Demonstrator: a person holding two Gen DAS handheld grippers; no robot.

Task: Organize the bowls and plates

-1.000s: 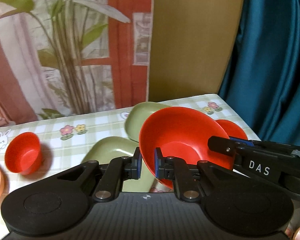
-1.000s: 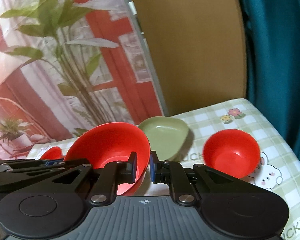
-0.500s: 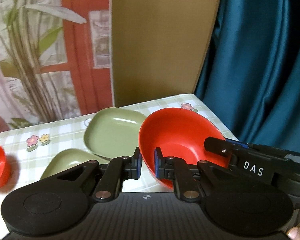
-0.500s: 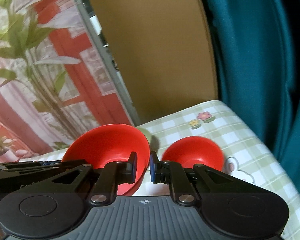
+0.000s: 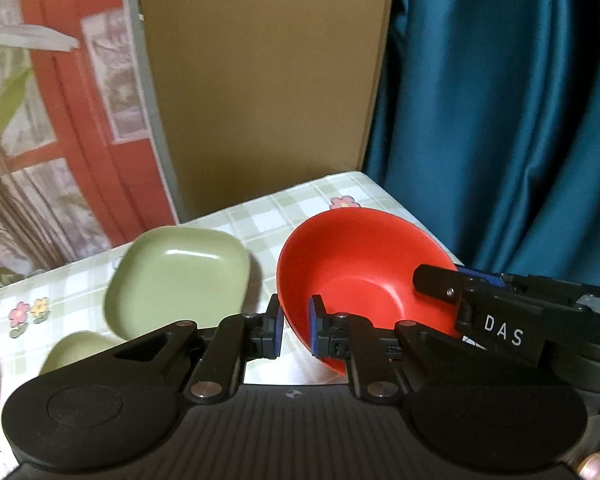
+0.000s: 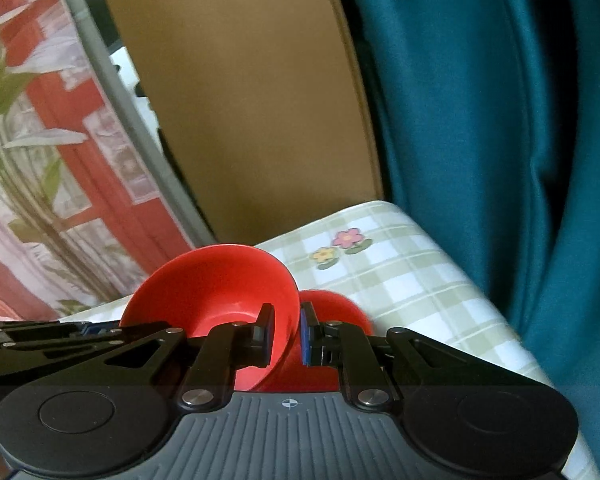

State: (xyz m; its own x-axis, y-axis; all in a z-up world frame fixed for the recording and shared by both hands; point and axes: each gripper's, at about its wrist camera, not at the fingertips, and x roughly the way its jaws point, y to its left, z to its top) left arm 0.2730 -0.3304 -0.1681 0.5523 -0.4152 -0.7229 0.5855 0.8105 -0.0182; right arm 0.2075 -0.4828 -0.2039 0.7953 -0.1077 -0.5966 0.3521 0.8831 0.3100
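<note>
Mid-task by the look of it, sorting unfinished. At nine o'clock in the left wrist view, two matte green squarish plastic dishes (image 5: 176,276) resting apart on the checked green-and-white tablecloth (image 5: 260,216), not yet stacked. Left gripper (image 5: 294,330) pinching the near rim of the large glossy red plastic bowl (image 5: 360,264); right gripper (image 5: 436,284) clamped on the opposite rim at three o'clock. Bowl held tilted above the table's far corner.

Only in the right wrist view: a smaller red plastic bowl (image 6: 332,308) just behind the right gripper (image 6: 285,334), likely the nesting target. Green dishes missing there.
</note>
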